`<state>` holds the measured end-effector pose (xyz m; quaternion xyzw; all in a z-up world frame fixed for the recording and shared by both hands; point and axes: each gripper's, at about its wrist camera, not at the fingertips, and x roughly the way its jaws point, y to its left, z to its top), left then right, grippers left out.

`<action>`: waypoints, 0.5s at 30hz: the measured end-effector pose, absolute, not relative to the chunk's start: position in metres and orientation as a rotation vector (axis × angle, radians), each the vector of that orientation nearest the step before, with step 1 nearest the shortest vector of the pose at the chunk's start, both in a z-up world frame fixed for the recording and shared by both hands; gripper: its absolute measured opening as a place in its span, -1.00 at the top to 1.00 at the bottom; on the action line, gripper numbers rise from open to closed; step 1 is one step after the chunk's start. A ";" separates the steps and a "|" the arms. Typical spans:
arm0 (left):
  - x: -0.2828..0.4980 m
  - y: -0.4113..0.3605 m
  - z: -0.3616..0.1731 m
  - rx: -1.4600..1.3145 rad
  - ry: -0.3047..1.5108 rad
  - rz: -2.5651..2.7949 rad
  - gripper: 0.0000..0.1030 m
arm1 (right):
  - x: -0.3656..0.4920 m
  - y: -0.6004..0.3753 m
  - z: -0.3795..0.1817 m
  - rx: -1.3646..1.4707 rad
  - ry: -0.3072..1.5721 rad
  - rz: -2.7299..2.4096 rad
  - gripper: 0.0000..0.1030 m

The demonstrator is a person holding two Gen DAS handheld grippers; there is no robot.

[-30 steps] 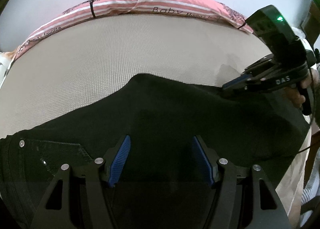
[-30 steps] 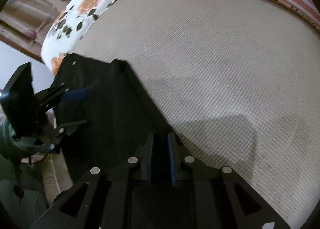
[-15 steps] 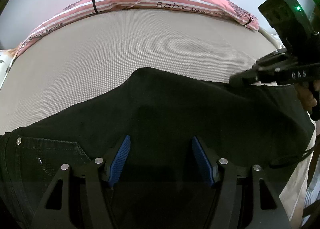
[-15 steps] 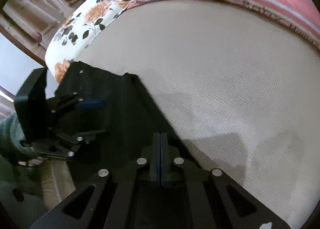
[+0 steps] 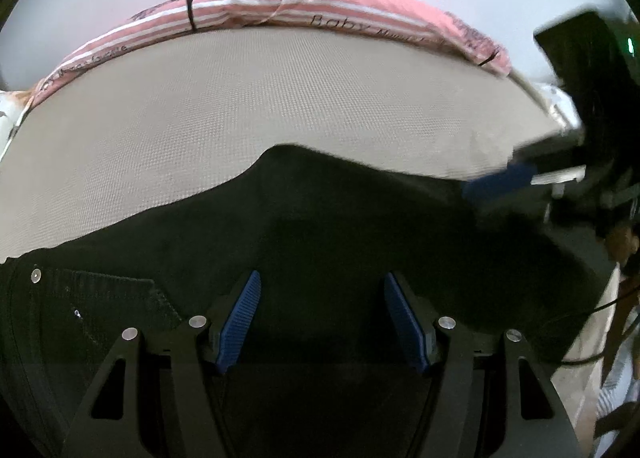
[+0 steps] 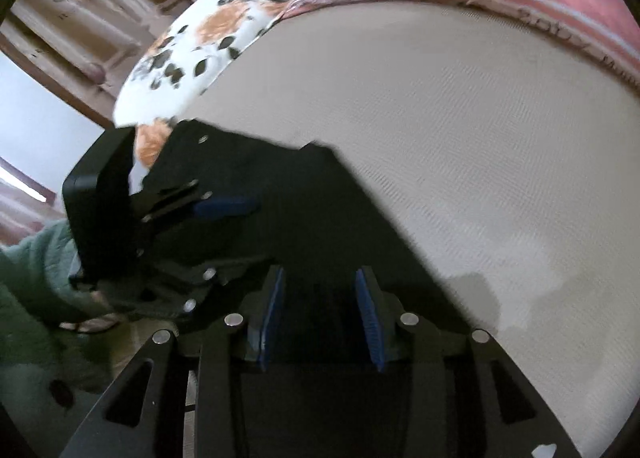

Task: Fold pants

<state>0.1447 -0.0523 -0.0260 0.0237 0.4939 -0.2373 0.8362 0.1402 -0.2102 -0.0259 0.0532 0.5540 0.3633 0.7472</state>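
Black pants [image 5: 320,226] along mattress [image 5: 248,106] near edge, bare beyond; left tongs [image 5: 322,324] released, right tongs [image 6: 320,318] just parted, gripping nothing.

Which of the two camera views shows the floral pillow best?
The right wrist view shows it best: the floral pillow lies whole at the upper left, beyond the black pants, with its orange flowers and dark leaves plain. The left wrist view shows only a thin sliver of the pillow at its far left edge.

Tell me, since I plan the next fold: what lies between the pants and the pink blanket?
Only bare beige mattress between pants and pink blanket, in the left wrist view.
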 end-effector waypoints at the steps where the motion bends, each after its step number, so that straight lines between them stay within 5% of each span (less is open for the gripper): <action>1: 0.144 -0.054 -0.023 0.055 1.038 -0.516 -0.26 | 0.134 -0.211 -0.027 0.119 1.220 0.786 0.31; 15: 0.180 -0.122 -0.027 0.168 1.019 -0.617 -0.26 | 0.064 -0.278 -0.031 -0.019 1.156 0.172 0.31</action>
